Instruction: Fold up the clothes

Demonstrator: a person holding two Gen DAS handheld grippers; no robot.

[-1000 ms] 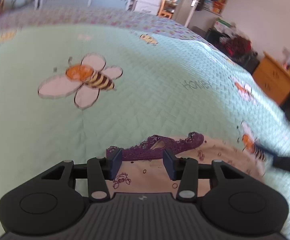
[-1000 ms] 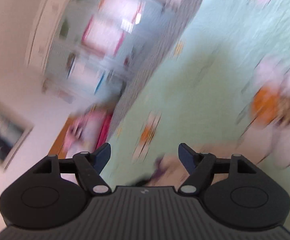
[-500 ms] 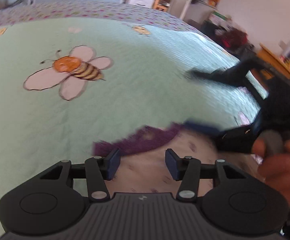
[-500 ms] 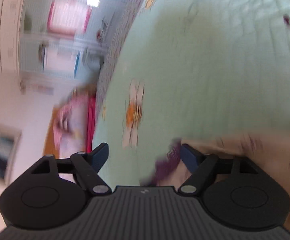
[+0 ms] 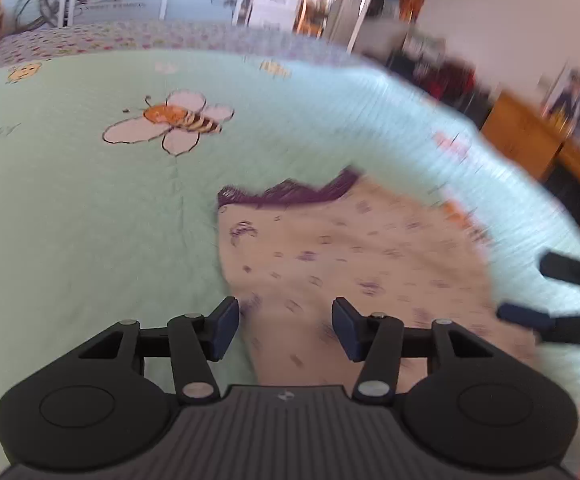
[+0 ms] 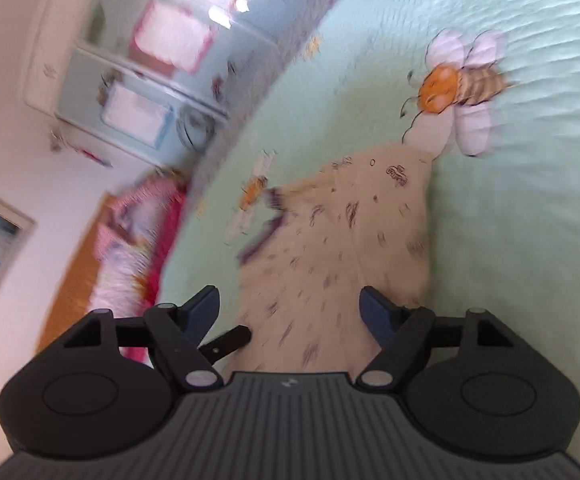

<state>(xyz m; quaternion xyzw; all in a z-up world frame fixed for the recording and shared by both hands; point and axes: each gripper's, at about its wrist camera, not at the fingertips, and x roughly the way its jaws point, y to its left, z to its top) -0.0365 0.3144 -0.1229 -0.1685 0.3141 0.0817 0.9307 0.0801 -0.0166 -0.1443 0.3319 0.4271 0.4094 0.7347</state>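
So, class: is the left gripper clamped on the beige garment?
No, the left gripper has its jaws apart above the beige garment, holding nothing.

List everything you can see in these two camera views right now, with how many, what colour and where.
Garment: one, beige with small dark prints and purple lace trim, flat on the quilt ahead of both grippers.
Quilt: one, mint green with bee pictures, covering the bed.
Bee picture: several, orange and white, largest beyond the garment.
Wooden furniture: one, orange-brown, right of the bed.
Cupboard: one, pale blue, blurred, beyond the bed.
Left gripper: one, black, open above the garment.
Right gripper: one, black, open above the garment.
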